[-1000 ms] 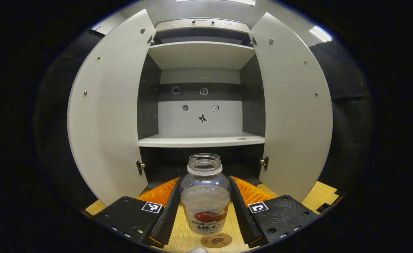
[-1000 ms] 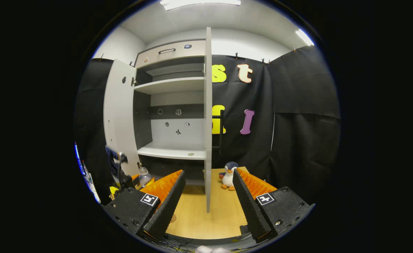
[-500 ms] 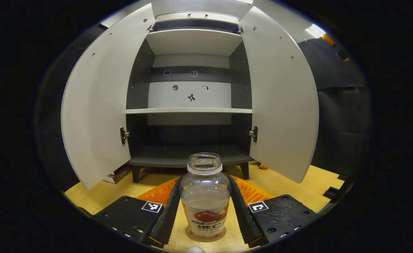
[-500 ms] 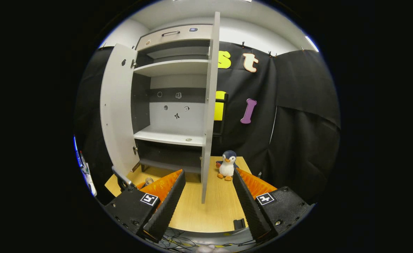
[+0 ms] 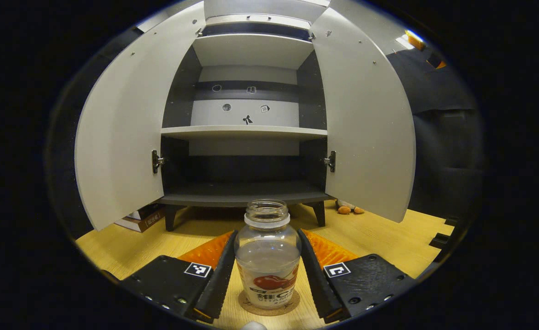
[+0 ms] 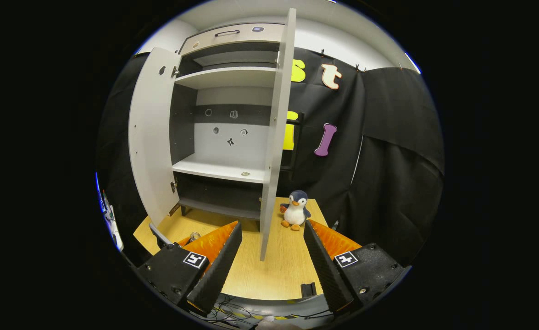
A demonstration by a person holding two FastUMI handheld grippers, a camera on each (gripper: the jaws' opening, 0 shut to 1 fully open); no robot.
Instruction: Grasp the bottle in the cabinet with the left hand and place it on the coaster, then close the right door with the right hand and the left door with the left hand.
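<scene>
A clear, capless bottle (image 5: pixel 267 256) with a red label stands upright on the round cork coaster (image 5: pixel 247 306) on the wooden table. My left gripper (image 5: pixel 267 234) is shut on it, one finger pressing each side. Behind it the grey cabinet (image 5: pixel 246 133) stands with its left door (image 5: pixel 122 137) and right door (image 5: pixel 365 128) wide open and its shelves bare. In the right gripper view my right gripper (image 6: pixel 272 225) is open and holds nothing. It faces the thin front edge of the right door (image 6: pixel 274 151), which hangs a short way ahead between its fingers.
A plush penguin (image 6: pixel 295 210) sits on the table (image 6: pixel 278 270) just right of the right door. A flat box (image 5: pixel 141 219) lies under the left door beside the cabinet's leg. Black cloth walls close in on both sides.
My left gripper came down with the bottle, whose base now sits centred on the coaster. The right gripper's view drifted slightly, so the right door's edge and the penguin sit a little higher.
</scene>
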